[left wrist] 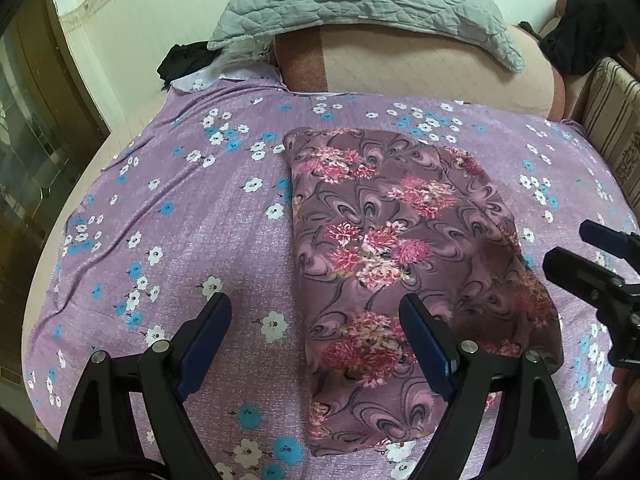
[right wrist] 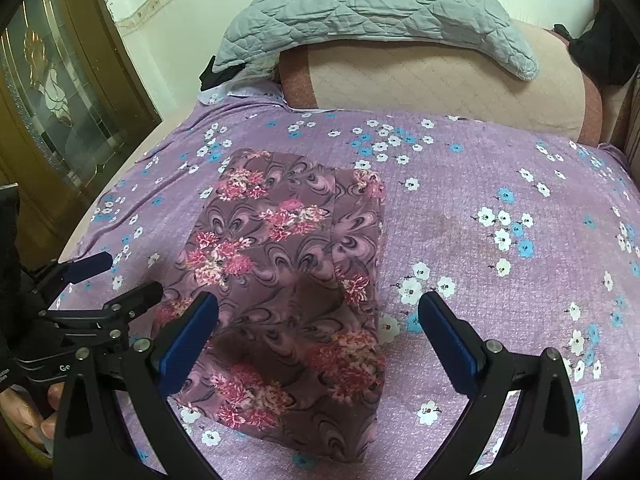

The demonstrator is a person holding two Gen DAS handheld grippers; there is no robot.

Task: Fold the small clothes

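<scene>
Your left gripper (left wrist: 316,320) and right gripper (right wrist: 318,320) both hover with jaws apart, holding nothing. Between them the floral garment (left wrist: 400,240) lies on the bed sheet (left wrist: 180,220), seemingly folded lengthwise already. Grab only its top layer and the fold may slide open; pinch too deep and you'll drag the sheet. Beyond sits a grey pillow (left wrist: 360,0).
</scene>
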